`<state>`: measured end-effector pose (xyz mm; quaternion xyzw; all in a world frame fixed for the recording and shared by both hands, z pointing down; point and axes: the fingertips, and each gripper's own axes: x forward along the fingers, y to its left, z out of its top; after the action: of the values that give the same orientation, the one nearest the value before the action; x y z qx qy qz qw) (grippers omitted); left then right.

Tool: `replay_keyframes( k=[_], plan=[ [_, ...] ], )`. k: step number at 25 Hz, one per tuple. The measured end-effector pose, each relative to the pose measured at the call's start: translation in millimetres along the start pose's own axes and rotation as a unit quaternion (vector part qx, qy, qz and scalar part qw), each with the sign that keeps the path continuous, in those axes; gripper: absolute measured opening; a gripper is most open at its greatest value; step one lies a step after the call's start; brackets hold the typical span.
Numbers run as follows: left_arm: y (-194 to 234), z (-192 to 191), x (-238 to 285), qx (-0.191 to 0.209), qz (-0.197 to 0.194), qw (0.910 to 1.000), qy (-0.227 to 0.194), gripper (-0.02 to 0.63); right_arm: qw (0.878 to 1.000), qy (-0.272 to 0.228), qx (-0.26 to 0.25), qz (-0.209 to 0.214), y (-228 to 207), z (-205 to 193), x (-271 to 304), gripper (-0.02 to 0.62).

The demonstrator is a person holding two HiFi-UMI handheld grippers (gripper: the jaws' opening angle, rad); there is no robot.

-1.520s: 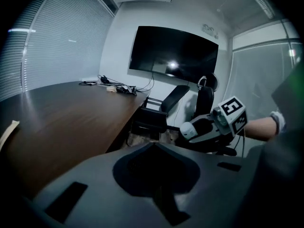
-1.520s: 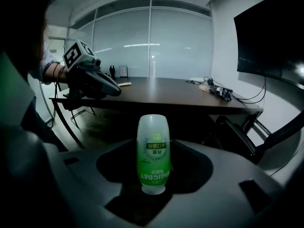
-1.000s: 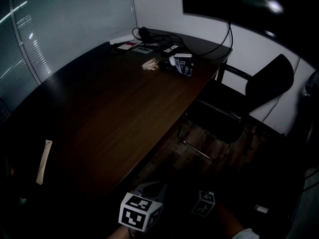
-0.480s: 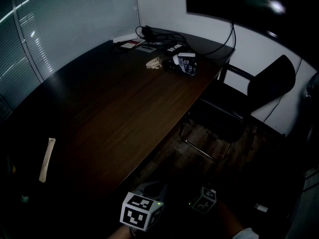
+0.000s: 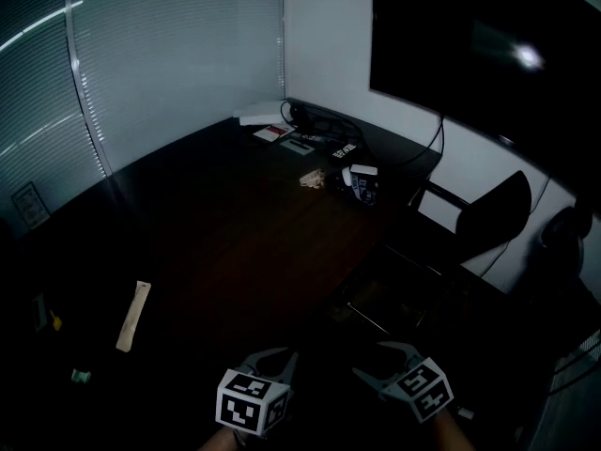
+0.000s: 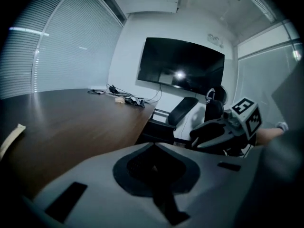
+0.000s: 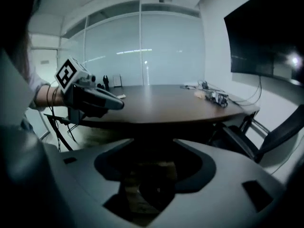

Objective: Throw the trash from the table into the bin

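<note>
A pale flat wrapper strip (image 5: 133, 316) lies near the left edge of the dark wooden table (image 5: 244, 242); it also shows at the left edge of the left gripper view (image 6: 12, 137). A small green scrap (image 5: 81, 376) lies closer to me. No bin is in view. My left gripper (image 5: 280, 357) hangs at the table's near edge, jaws together, nothing in them (image 6: 153, 145). My right gripper (image 5: 368, 360) is beside it off the table's corner, its jaws closing with a gap still between them and nothing inside (image 7: 153, 144).
At the table's far end stand a patterned mug (image 5: 364, 184), a pale crumpled thing (image 5: 313, 178), papers and cables (image 5: 300, 125). A black chair (image 5: 488, 219) stands at the right. A dark screen (image 5: 488, 54) hangs on the wall; blinds (image 5: 141, 64) cover the left.
Both grippers have risen. The right gripper's jaws have come into the head view. The head view has tilted up, so the table's far end and the wall sit lower in the picture.
</note>
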<state>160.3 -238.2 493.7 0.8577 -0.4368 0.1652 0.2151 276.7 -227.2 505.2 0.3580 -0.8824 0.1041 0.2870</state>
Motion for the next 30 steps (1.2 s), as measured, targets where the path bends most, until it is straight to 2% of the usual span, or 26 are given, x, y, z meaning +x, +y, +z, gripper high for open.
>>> replay_keyframes(
  k=[2, 4, 7, 8, 11, 14, 17, 20, 24, 26, 30],
  plan=[
    [27.8, 22.0, -52.5, -0.012, 0.039, 0.9987, -0.03, -0.002, 0.998, -0.068, -0.009, 0.006, 32.5, 71.4, -18.9, 0.197],
    [56.0, 34.2, -100.6, -0.028, 0.079, 0.995, -0.055, -0.002, 0.992, -0.122, -0.008, 0.011, 62.2, 125.3, -24.6, 0.148],
    [92.4, 41.0, -162.1, -0.051, 0.14, 0.9847, -0.092, -0.002, 0.984, -0.172, 0.012, 0.034, 100.6, 175.2, -19.5, 0.069],
    [103.9, 41.1, -184.5, -0.061, 0.162, 0.9795, -0.103, -0.002, 0.982, -0.182, 0.021, 0.048, 114.8, 187.4, -15.4, 0.06],
    [138.4, 29.4, -266.3, -0.088, 0.24, 0.9586, -0.126, -0.002, 0.975, -0.196, 0.034, 0.1, 170.6, 216.2, 2.3, 0.019],
    [164.1, -0.8, -353.1, -0.112, 0.313, 0.9327, -0.141, -0.002, 0.97, -0.193, 0.013, 0.15, 241.0, 232.0, 24.4, 0.008],
    [178.4, -36.6, -420.6, -0.139, 0.37, 0.9065, -0.148, -0.002, 0.963, -0.187, -0.009, 0.195, 301.3, 237.7, 43.7, 0.008],
    [184.2, -61.0, -460.5, -0.151, 0.408, 0.8882, -0.147, -0.002, 0.957, -0.177, -0.002, 0.23, 343.8, 241.1, 51.3, 0.008],
    [192.0, -85.1, -487.4, -0.176, 0.438, 0.8697, -0.143, -0.002, 0.956, -0.162, -0.004, 0.244, 373.1, 238.8, 60.8, 0.008],
    [194.3, -91.1, -493.0, -0.181, 0.441, 0.8671, -0.145, -0.002, 0.957, -0.156, -0.006, 0.246, 380.7, 237.0, 63.8, 0.008],
    [196.5, -87.6, -497.1, -0.18, 0.427, 0.8704, -0.167, -0.002, 0.957, -0.146, -0.018, 0.249, 391.6, 236.3, 67.2, 0.008]
  ],
)
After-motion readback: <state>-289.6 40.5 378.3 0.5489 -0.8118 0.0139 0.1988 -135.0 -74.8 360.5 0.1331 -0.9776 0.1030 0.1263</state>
